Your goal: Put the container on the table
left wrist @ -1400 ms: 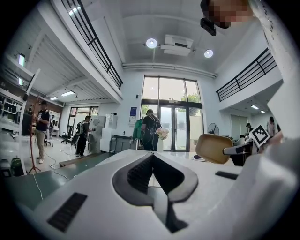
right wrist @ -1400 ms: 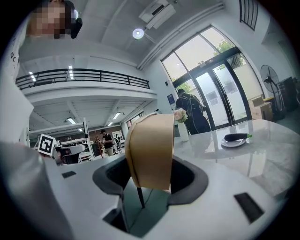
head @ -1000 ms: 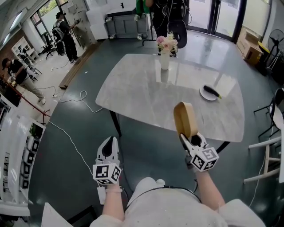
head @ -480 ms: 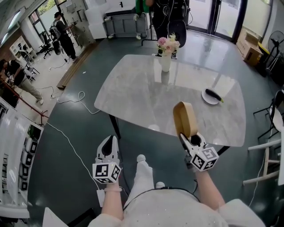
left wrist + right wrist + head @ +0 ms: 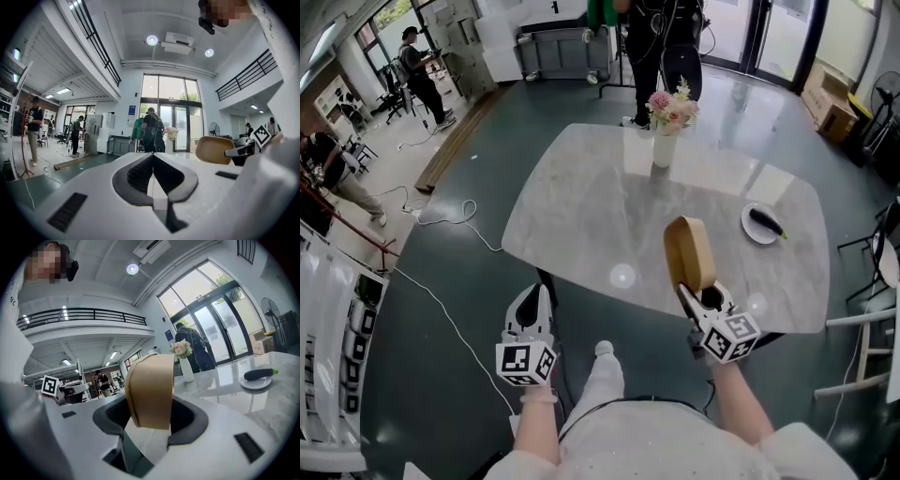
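Observation:
A tan, round wooden container stands on edge, held up over the near edge of the white marble table. My right gripper is shut on its lower rim. In the right gripper view the container fills the gap between the jaws. Left of it my left gripper hangs just short of the table's near edge, level, jaws shut with nothing in them. The left gripper view shows its jaws meeting at the tip, with the container off to the right.
A white vase of flowers stands at the table's far side, and a plate with an aubergine lies at its right. A cable runs over the floor on the left. White chairs are at the right. A person stands beyond the table.
The table has come nearer in the head view. Both grippers have travelled forward together, and the container now hangs over the table's near edge. The right grip is unchanged.

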`<action>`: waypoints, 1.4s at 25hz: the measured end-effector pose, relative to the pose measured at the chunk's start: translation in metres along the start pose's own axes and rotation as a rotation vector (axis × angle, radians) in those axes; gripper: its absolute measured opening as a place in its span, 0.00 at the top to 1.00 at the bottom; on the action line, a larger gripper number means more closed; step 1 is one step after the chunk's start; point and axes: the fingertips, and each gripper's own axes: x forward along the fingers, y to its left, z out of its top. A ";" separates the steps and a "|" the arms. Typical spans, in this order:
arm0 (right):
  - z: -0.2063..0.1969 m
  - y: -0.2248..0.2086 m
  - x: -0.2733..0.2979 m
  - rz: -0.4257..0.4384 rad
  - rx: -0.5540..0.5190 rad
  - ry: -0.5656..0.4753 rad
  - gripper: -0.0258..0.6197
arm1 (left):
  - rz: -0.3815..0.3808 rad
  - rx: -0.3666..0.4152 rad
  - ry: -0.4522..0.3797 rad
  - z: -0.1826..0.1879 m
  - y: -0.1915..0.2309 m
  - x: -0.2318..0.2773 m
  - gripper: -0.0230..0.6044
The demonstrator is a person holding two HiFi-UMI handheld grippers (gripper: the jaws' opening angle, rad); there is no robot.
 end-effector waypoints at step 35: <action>-0.013 0.007 0.161 -0.094 0.039 0.110 0.61 | -0.154 -0.053 0.104 -0.037 0.108 0.147 0.96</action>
